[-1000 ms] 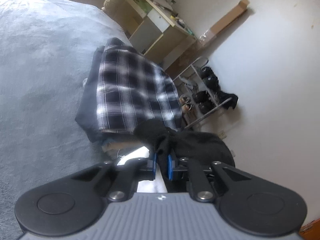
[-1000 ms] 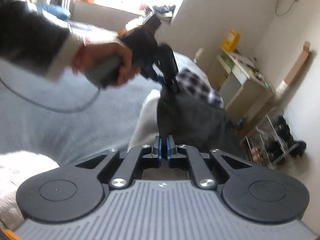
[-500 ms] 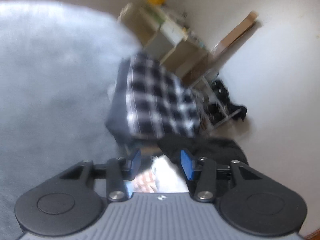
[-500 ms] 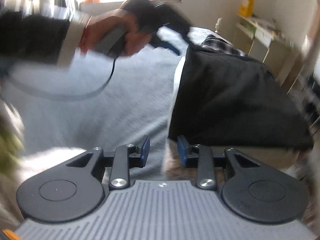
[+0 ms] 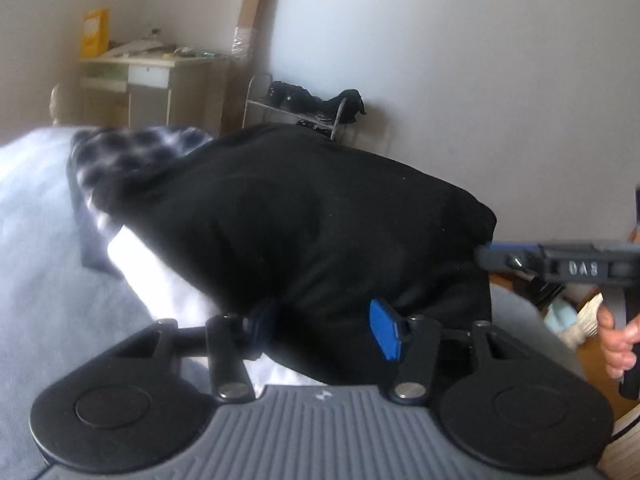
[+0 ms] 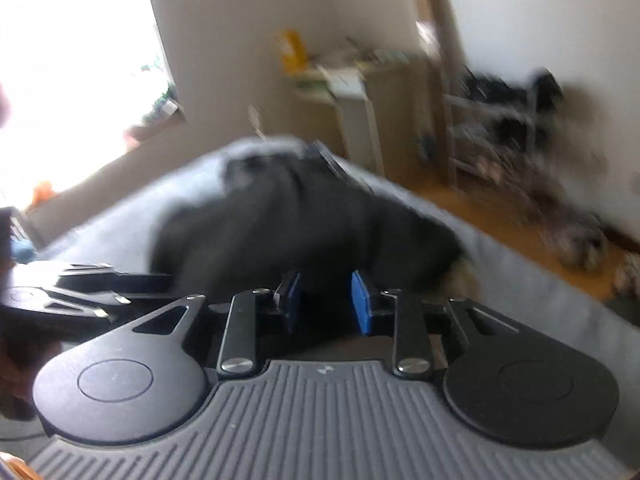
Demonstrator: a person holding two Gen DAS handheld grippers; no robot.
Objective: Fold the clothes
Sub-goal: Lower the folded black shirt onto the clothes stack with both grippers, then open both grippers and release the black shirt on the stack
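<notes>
A folded black garment (image 5: pixel 304 216) lies on the pile at the edge of the grey bed (image 5: pixel 36 208), over a plaid shirt (image 5: pixel 132 148) and white cloth (image 5: pixel 160 280). My left gripper (image 5: pixel 324 328) is open, its blue pads either side of the garment's near edge. In the left wrist view my right gripper (image 5: pixel 492 254) reaches in from the right at the garment's far corner. In the blurred right wrist view my right gripper (image 6: pixel 325 303) is open just in front of the black garment (image 6: pixel 288 224), with the left gripper's body (image 6: pixel 80 292) at the left.
A cream desk (image 5: pixel 156 80) with a yellow box (image 5: pixel 95 32) stands at the wall. A metal shoe rack (image 5: pixel 304 108) with dark shoes stands beside it. Wooden floor (image 6: pixel 500 216) runs along the bed's edge. A bright window (image 6: pixel 76 60) is at left.
Both grippers opened and let go of the black garment, which now lies on the pile. Both cameras have dropped low and close to it.
</notes>
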